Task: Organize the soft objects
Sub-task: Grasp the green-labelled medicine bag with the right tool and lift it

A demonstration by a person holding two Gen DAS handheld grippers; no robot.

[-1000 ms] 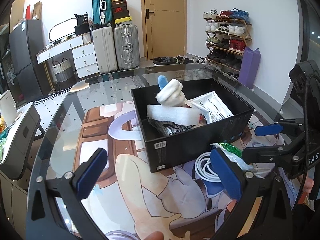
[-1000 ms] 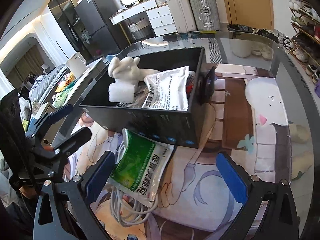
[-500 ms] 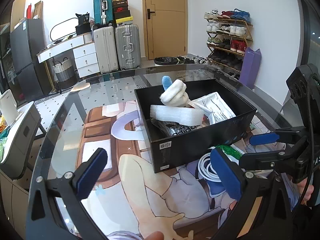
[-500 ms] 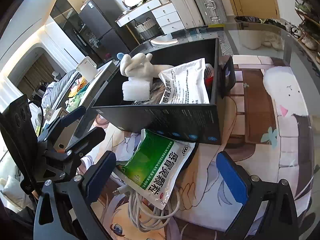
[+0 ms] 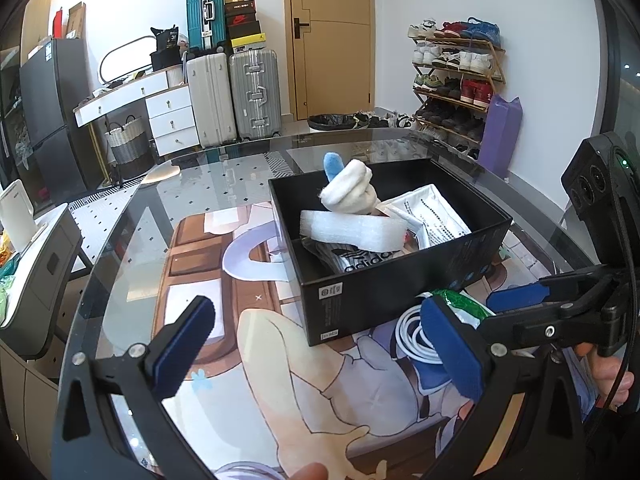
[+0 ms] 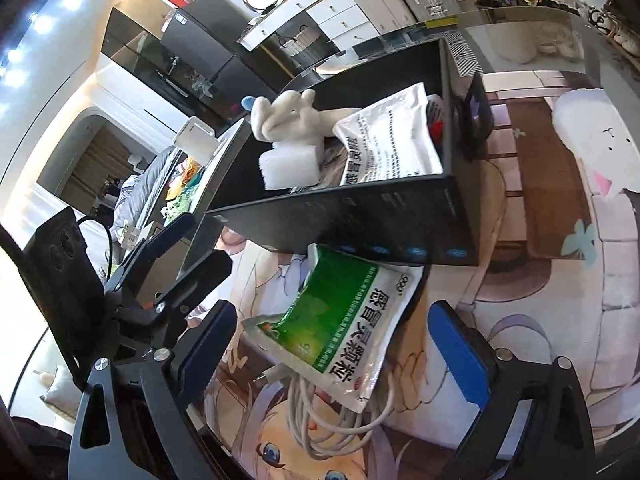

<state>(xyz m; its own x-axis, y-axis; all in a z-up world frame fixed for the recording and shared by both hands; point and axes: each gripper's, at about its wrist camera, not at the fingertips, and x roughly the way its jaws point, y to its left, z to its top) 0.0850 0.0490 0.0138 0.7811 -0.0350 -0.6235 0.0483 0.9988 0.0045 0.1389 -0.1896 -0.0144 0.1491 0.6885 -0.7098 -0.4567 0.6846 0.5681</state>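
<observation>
Right tool [image 6: 340, 350] has its jaws spread wide around the green sachet [image 6: 344, 320], pads not touching it; the jaws have just been closing in a little. The sachet lies on the counter [image 5: 132, 216], leaning against the near wall of the black box [image 5: 400, 280], on top of a coil of white cable [image 6: 340, 408] (the cable pokes out under the sachet's lower edge). The box wall stands directly behind the sachet, so there's little room on that side.

Left tool [image 5: 316, 348] is released, jaws wide, nothing between them but the printed mat [image 5: 280, 360]. It hangs over the counter just beside the box's near corner, and in the right wrist view it sits close on the left of the sachet.

Inside the box: a white plush toy [image 5: 352, 192] with a blue tip, a white foam block [image 5: 352, 232], a white printed pouch [image 5: 432, 216]. Box is already crowded.

Background: suitcases [image 5: 232, 96], shoe rack [image 5: 456, 80], door.
</observation>
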